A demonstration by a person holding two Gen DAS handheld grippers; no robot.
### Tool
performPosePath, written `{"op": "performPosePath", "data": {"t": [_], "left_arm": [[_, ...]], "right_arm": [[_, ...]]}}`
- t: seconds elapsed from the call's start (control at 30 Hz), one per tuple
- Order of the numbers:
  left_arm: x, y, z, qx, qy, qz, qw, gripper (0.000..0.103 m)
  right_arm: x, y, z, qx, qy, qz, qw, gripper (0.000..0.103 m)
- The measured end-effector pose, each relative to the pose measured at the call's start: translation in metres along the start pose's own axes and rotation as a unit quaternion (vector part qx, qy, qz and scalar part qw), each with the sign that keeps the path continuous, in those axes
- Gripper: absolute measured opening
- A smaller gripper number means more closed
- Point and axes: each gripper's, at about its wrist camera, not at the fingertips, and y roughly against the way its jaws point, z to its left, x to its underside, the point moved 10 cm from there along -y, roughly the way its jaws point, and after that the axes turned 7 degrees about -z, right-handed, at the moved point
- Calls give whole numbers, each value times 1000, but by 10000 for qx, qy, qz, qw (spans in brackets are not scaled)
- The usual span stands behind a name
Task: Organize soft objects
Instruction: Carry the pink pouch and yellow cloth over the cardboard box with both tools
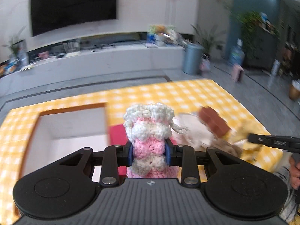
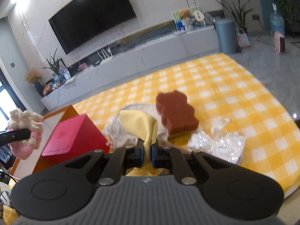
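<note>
We see a bright daylit room, motion blur smearing the left wrist view, fisheye bending at both views' edges.

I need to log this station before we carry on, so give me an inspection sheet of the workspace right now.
Surface: yellow checked cloth covers the table.
Job's things: pink and white crochet piece held up off the table; yellow cloth pinched; brown sponge on a white fluffy cloth.
Clutter: red box beside an orange-rimmed bin; crumpled clear plastic.
Grippers: left hand-held gripper clamps the crochet piece; right hand-held gripper shut on the yellow cloth.
Cables: nothing seen.
Surroundings: wall television, long low cabinet, blue bin, potted plants.
</note>
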Motion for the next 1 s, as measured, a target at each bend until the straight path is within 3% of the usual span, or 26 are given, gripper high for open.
{"op": "performPosePath", "data": {"t": [0.2,0.43,0.6,0.77,0.9,1.0], "left_arm": [[3,14,54,-288,395,-205,9986,35],[15,25,112,-731,835,-295,9934,35],[26,31,153,-816,1339,-322,9871,35],[42,25,175,-860,1534,-133,9843,35],[51,22,183,-753,1738,-34,9819,35],[55,20,187,-778,1782,11,9809,35]], "right_arm": [[-29,21,46,-169,155,-559,9982,6],[-33,19,152,-890,503,-670,9925,6],[-8,-7,234,-1492,796,-162,9855,6],[31,-43,303,-1885,1423,762,9687,6],[66,-70,326,-1644,2288,1462,9483,5],[79,-85,328,-1362,2678,1689,9387,5]]}}
